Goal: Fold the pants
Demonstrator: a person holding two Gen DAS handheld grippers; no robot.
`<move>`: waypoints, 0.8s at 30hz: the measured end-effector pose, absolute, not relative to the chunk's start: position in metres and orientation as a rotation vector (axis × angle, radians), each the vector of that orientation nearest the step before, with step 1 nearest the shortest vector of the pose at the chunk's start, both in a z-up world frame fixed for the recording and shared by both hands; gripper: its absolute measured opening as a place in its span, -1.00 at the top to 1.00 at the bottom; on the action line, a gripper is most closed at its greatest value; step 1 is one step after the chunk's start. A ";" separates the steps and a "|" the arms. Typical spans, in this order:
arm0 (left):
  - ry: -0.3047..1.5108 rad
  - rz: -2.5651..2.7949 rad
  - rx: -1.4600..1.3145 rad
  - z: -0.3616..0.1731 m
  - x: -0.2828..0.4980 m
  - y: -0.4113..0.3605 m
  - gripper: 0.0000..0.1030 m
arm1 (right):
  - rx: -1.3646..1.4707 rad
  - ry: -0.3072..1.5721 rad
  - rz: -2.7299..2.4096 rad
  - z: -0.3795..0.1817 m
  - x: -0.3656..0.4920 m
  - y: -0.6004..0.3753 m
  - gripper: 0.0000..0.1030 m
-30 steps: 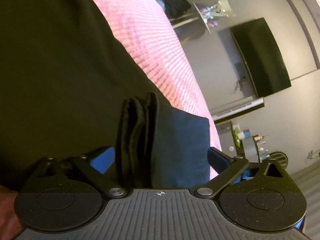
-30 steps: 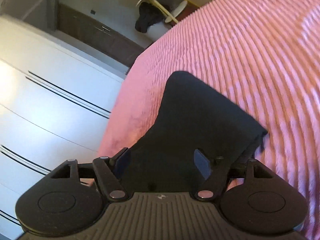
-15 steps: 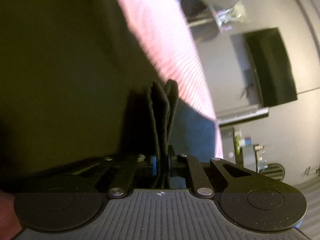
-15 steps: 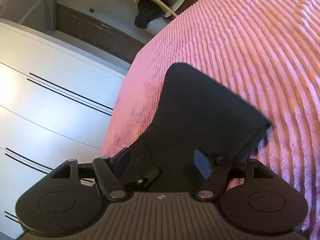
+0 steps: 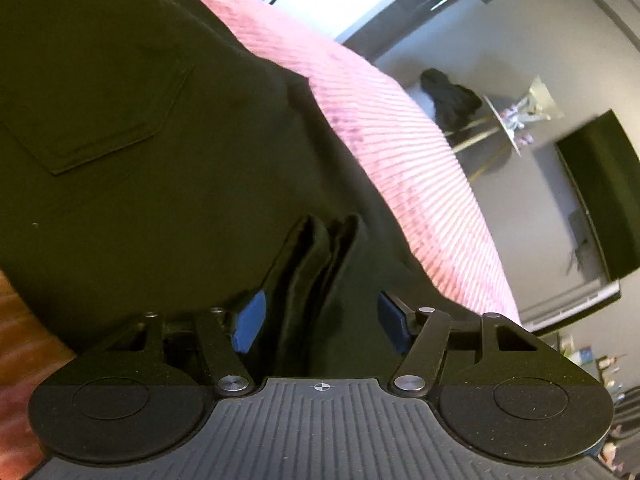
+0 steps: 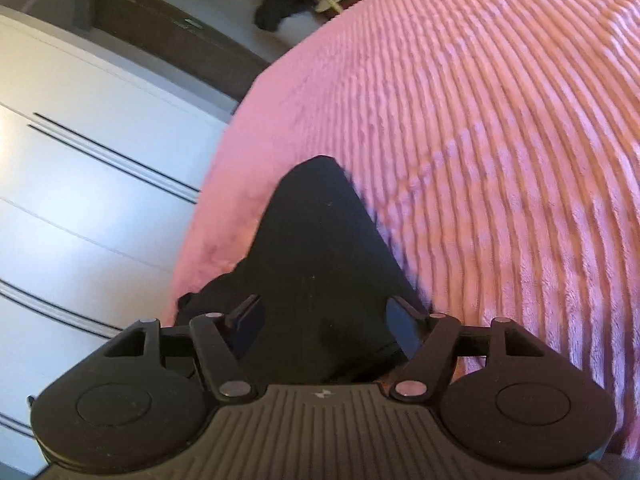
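Note:
The black pants (image 5: pixel 168 128) lie on a pink ribbed bedspread (image 5: pixel 400 140); a back pocket (image 5: pixel 92 92) shows at upper left. My left gripper (image 5: pixel 320 320) is open, its blue pads apart, with a bunched fold of the pants' fabric (image 5: pixel 312 264) standing between them. In the right wrist view a black corner of the pants (image 6: pixel 316 256) lies on the bedspread (image 6: pixel 500 140). My right gripper (image 6: pixel 324 324) is open around that cloth, its pads apart.
A white wardrobe with dark lines (image 6: pixel 80 184) stands left of the bed. A dark TV (image 5: pixel 600 192) hangs on the grey wall, with a small table and dark clothing (image 5: pixel 452 100) beyond the bed's end. Wooden floor (image 5: pixel 16 320) shows at lower left.
My left gripper was shut on the bunched fold half a second ago and has opened; its view has swung to show more of the pants. The pants' corner under my right gripper now looks narrower.

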State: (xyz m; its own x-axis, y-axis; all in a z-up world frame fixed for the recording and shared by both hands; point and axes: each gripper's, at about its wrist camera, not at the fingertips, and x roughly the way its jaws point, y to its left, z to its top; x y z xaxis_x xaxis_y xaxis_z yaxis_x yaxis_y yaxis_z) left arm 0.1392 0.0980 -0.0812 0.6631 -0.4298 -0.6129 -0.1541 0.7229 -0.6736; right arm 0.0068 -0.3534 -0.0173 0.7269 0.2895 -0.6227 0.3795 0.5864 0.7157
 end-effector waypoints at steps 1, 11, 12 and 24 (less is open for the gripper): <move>0.848 -0.180 -0.761 -0.081 0.140 0.097 -0.31 | 0.961 0.793 -0.061 -0.016 0.009 -0.353 -0.32; 0.824 -0.169 -0.543 -0.078 0.139 0.070 0.24 | 0.782 0.851 -0.146 -0.027 0.045 -0.350 -0.21; 0.818 -0.164 -0.508 -0.077 0.139 0.067 0.40 | 0.754 0.850 -0.153 -0.029 0.052 -0.347 -0.06; 0.532 -0.147 -0.409 -0.051 0.113 0.059 0.83 | 0.694 0.734 -0.112 -0.034 0.054 -0.339 0.51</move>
